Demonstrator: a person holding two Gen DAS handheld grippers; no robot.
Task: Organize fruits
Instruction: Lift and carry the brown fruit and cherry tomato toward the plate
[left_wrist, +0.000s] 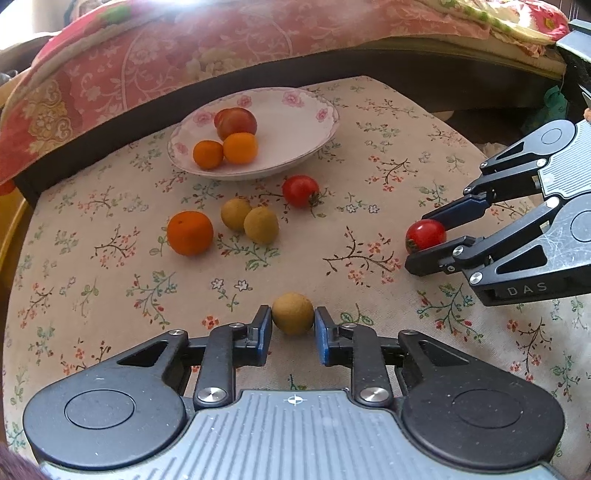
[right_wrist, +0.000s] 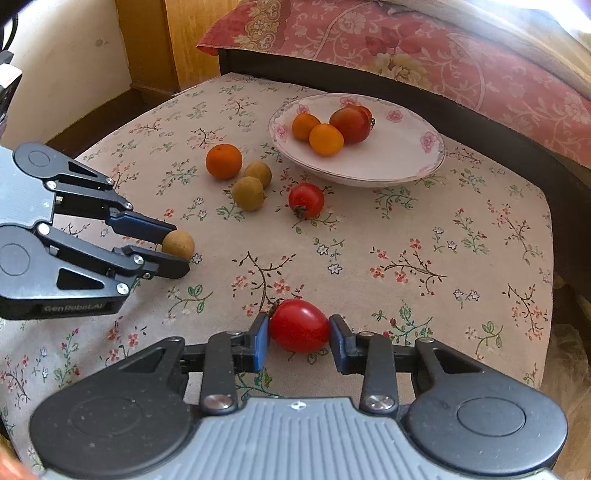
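Note:
My left gripper (left_wrist: 293, 320) is shut on a tan longan (left_wrist: 293, 314) low over the floral tablecloth; it also shows in the right wrist view (right_wrist: 176, 251). My right gripper (right_wrist: 299, 328) is shut on a red tomato (right_wrist: 299, 325); in the left wrist view this gripper (left_wrist: 421, 238) and tomato (left_wrist: 425, 235) show at the right. A white floral plate (left_wrist: 295, 147) holds two small oranges and a dark tomato. Loose on the cloth lie an orange (left_wrist: 190, 233), two longans (left_wrist: 260, 225) and another tomato (left_wrist: 300, 191).
The small table (right_wrist: 480, 258) has rounded edges dropping off at the right and front. A bed with a red floral cover (right_wrist: 424, 48) stands behind the plate. A wooden post (right_wrist: 155, 44) and a wall are at the far left.

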